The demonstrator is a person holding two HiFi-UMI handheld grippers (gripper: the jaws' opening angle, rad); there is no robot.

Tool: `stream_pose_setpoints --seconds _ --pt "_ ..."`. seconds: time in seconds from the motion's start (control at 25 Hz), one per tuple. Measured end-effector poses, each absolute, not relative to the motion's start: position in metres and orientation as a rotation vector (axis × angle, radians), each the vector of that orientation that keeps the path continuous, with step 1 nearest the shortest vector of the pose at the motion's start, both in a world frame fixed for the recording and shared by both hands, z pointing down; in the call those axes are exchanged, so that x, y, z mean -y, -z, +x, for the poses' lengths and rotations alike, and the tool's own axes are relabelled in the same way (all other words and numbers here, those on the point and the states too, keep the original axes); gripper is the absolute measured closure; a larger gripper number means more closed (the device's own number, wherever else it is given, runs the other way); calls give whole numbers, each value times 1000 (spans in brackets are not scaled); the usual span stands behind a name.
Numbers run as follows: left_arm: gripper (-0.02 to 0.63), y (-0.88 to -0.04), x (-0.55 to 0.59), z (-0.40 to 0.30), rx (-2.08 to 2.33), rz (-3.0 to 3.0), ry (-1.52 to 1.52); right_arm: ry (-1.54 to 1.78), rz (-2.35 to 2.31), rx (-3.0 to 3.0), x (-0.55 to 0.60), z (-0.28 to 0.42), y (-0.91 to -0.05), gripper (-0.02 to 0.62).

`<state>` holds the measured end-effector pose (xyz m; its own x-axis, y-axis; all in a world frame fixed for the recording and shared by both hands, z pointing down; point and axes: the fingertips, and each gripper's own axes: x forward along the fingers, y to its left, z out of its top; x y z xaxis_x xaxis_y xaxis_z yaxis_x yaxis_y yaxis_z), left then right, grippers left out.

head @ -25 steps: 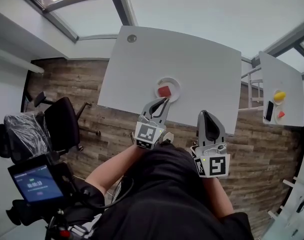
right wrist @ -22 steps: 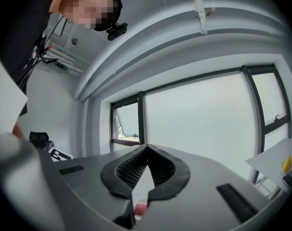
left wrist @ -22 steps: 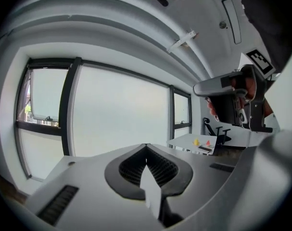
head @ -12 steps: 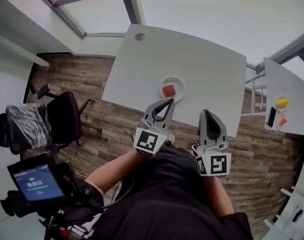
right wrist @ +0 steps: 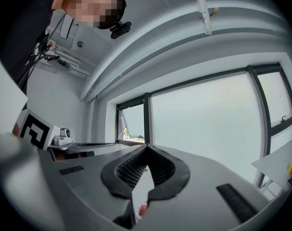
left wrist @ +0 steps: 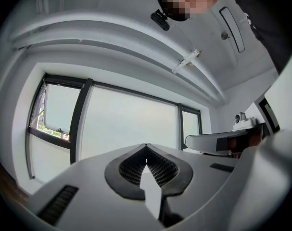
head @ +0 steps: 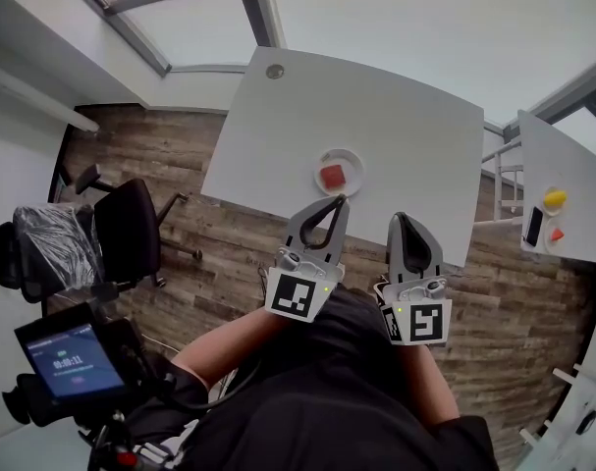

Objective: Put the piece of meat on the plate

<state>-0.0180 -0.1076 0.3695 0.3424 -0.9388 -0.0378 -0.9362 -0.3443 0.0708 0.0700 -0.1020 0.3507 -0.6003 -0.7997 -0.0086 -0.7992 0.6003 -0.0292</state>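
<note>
A small red piece of meat [head: 332,177] lies on the round white plate [head: 350,158] near the front edge of the white table [head: 396,116] in the head view. My left gripper [head: 339,202] hangs just in front of the plate, clear of it, jaws shut with nothing between them. In the left gripper view the left gripper [left wrist: 146,147] points level at a window. My right gripper [head: 400,220] is held beside it to the right, also shut and holding nothing. Its own view shows the right gripper [right wrist: 146,148] with pads together and a red speck low in the gap.
A second white table [head: 563,155] at the right carries a yellow thing [head: 555,199], a small red thing [head: 556,234] and a black phone [head: 533,226]. A black office chair [head: 121,234] stands on the wooden floor at the left. A screen device [head: 70,361] sits at lower left.
My left gripper has pulled back from the plate's rim toward the person and risen, its jaws closing fully. The meat stays on the plate. The right gripper has kept still.
</note>
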Motion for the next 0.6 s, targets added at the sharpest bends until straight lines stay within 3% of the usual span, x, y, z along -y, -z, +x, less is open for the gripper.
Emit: stream_pose_setpoints --seconds 0.6 --pt "601 -362 98 -15 1792 2605 82 19 -1369 -2824 103 58 -357 592"
